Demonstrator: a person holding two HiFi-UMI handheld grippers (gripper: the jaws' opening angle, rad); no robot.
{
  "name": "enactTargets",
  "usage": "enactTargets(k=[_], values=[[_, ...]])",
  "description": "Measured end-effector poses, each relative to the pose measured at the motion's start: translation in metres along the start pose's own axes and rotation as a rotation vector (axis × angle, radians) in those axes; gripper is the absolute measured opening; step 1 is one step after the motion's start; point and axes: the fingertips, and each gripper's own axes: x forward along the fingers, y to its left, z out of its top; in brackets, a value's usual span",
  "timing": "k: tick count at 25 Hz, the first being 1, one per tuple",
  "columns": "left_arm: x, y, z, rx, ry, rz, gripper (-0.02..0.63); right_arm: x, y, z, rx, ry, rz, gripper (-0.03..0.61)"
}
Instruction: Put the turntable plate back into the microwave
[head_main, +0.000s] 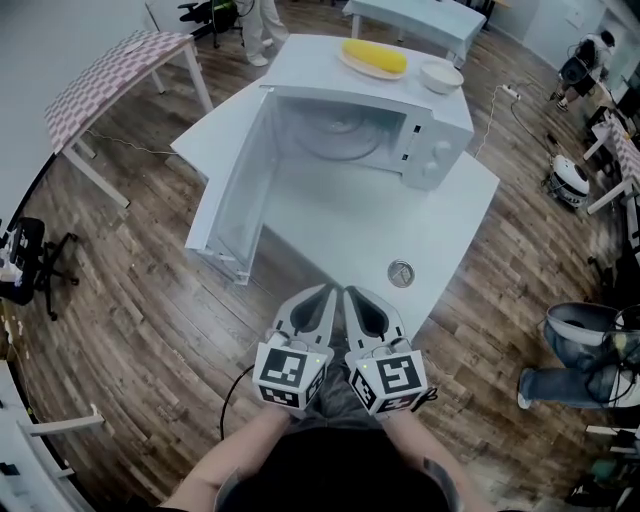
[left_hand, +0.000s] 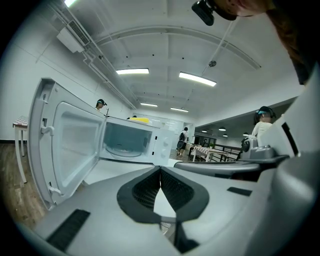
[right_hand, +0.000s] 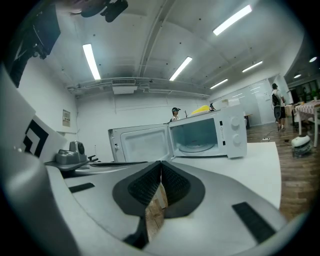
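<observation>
Sitting inside the open microwave (head_main: 432, 150) upper centre, the turntable plate (head_main: 338, 138) looks in place; left gripper (head_main: 328, 293) and right gripper (head_main: 354, 294), bottom centre, are both pinched closed, empty.

microwave (head_main: 442, 122) on table (head_main: 345, 235), turntable plate (head_main: 335, 137) inside

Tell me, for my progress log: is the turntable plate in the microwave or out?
In: the turntable plate lies on the floor of the microwave cavity, visible past the open door.

No legible text or labels anywhere.
</observation>
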Motion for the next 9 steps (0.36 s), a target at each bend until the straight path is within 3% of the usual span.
enactTargets(k=[9], values=[[-0.017,-0.016,-0.006,0.002,0.005,-0.022,0.014,-0.024,0.012,-0.009,-0.006,0.012,-0.004,0.021]])
